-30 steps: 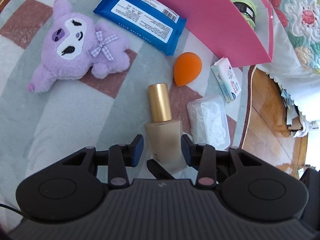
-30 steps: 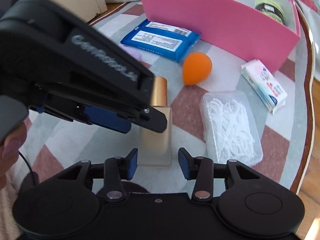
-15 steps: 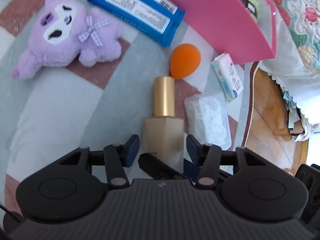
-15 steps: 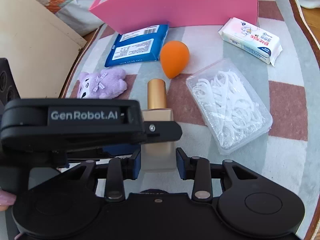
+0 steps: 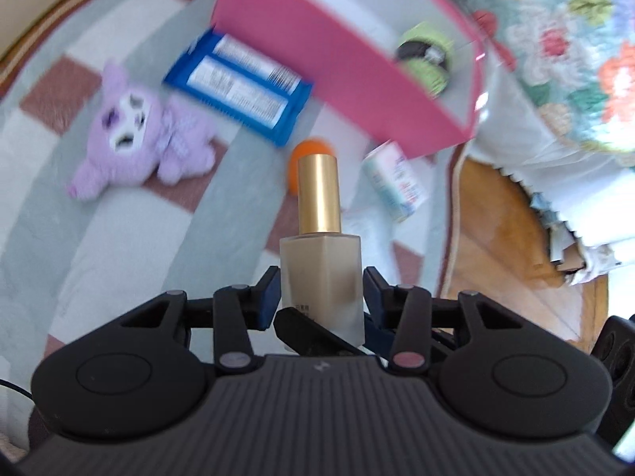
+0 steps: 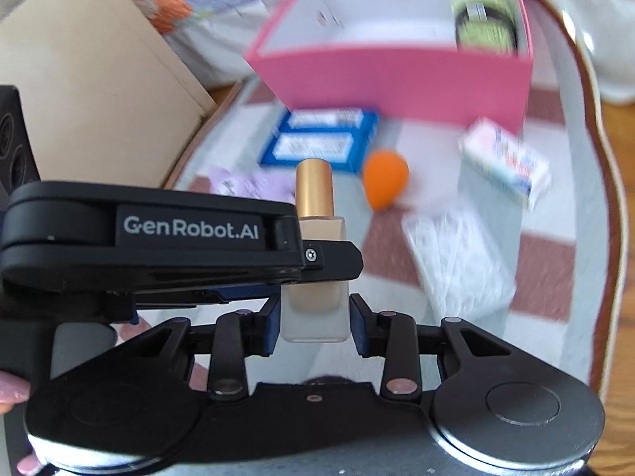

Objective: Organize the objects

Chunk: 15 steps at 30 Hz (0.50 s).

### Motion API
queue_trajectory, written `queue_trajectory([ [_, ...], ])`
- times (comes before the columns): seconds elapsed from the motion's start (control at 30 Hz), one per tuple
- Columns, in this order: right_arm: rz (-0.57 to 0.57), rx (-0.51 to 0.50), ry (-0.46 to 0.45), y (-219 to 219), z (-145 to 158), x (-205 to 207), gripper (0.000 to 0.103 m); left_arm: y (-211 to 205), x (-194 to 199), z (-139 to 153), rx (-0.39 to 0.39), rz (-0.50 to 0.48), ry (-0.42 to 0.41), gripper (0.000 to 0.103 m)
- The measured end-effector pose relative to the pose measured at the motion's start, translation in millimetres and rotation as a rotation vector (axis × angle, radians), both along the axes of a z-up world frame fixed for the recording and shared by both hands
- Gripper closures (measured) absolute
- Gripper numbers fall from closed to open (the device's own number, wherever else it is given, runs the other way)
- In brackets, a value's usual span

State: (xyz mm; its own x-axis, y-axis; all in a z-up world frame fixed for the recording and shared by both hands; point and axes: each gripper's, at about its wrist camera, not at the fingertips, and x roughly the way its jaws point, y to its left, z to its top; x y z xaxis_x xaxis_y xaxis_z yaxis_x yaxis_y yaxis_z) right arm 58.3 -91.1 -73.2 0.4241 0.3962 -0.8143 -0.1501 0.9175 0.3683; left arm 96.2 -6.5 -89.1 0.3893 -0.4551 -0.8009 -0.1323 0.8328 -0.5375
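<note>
A beige foundation bottle (image 5: 320, 273) with a gold cap is held upright above the rug by both grippers. My left gripper (image 5: 319, 295) is shut on its glass body, and my right gripper (image 6: 313, 319) is shut on it lower down; the bottle (image 6: 315, 297) shows there too. The left gripper's black body (image 6: 158, 246) crosses the right wrist view. An open pink box (image 5: 337, 79) (image 6: 397, 75) stands ahead with a green jar (image 5: 426, 53) (image 6: 484, 23) inside.
On the checked rug (image 5: 119, 238) lie a purple plush toy (image 5: 139, 142), a blue wipes pack (image 5: 238, 87), an orange sponge (image 6: 385, 182), a small tissue pack (image 6: 504, 162) and a clear floss-pick box (image 6: 456, 258). A flowered quilt (image 5: 575, 39) and wooden floor (image 5: 504, 238) are to the right.
Both grippers have lifted the bottle off the rug and tilted it upright. The view has swung toward the pink box, whose inside now shows. The surroundings are motion-blurred.
</note>
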Motion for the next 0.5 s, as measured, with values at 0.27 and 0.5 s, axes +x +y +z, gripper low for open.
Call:
queue_trajectory([
  [0.27, 0.05, -0.033, -0.115, 0.0, 68.8, 13.4, 0.063, 0.9, 21.8, 77.3, 0.025, -0.099, -0.107, 0.06],
  [0.5, -0.013, 0.019, -0.146, -15.6, 92.9, 66.4, 0.063, -13.6, 76.5, 111.6, 0.07, -0.13, -0.177, 0.06],
])
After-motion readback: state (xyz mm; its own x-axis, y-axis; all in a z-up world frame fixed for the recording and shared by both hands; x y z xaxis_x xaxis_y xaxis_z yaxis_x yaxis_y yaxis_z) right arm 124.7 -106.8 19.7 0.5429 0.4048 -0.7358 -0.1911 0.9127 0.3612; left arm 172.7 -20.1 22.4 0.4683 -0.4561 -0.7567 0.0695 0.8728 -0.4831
